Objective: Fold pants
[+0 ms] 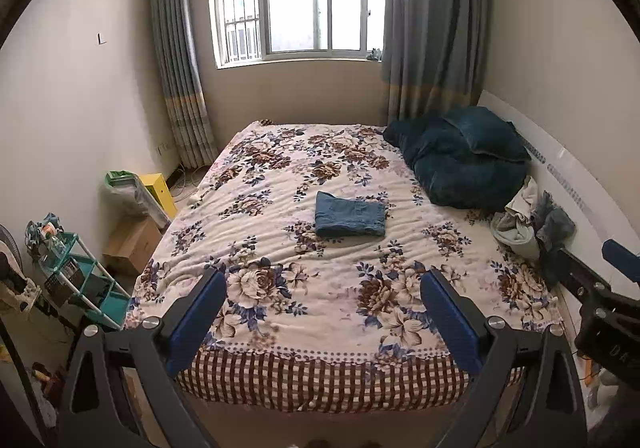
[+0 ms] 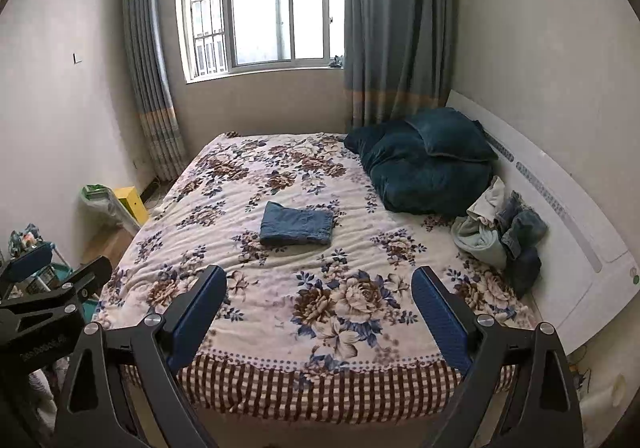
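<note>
A pair of blue denim pants (image 1: 350,215) lies folded into a small flat rectangle in the middle of the floral bedspread (image 1: 280,176); it also shows in the right wrist view (image 2: 296,225). My left gripper (image 1: 323,288) is open and empty, held above the foot of the bed, well short of the pants. My right gripper (image 2: 319,286) is open and empty too, beside the left one, also short of the pants. The right gripper shows at the right edge of the left wrist view (image 1: 600,296).
A dark teal pillow and quilt (image 1: 460,160) lie at the bed's far right. A heap of loose clothes (image 2: 500,236) sits against the white headboard (image 2: 560,208). A teal rack (image 1: 80,280), cardboard box and yellow box (image 1: 160,188) stand left of the bed.
</note>
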`<action>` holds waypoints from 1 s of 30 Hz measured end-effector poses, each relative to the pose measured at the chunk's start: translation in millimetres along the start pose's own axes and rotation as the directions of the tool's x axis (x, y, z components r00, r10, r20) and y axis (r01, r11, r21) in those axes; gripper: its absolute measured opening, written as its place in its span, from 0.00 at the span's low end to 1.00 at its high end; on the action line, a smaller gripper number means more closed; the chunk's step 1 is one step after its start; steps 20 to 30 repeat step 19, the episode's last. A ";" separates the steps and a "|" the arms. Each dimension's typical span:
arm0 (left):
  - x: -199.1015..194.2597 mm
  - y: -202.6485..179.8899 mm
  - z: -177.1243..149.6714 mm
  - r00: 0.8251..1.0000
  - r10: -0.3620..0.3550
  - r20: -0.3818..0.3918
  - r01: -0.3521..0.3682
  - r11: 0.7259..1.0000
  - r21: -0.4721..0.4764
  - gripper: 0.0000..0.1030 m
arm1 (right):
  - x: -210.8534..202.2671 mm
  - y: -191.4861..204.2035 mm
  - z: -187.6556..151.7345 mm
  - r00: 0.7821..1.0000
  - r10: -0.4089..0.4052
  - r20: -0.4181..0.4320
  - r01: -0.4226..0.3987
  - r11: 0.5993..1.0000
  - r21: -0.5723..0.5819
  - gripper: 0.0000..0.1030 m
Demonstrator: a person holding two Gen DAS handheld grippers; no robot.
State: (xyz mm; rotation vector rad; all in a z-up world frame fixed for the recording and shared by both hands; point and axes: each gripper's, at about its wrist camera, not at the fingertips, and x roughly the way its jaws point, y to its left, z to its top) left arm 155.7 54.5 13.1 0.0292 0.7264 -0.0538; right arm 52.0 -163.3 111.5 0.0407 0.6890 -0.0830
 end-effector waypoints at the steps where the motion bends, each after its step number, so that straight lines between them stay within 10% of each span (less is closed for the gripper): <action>1: -0.1 -0.4 -0.7 1.000 0.003 -0.002 -0.003 1.000 0.000 0.97 | 0.5 -2.0 -0.1 1.000 0.000 0.000 0.000 1.000 -0.001 0.93; 30: 5.4 -11.2 -6.3 1.000 0.012 -0.016 -0.013 0.999 -0.045 0.97 | 12.2 -22.7 4.1 1.000 0.020 0.000 -0.020 1.000 0.020 0.93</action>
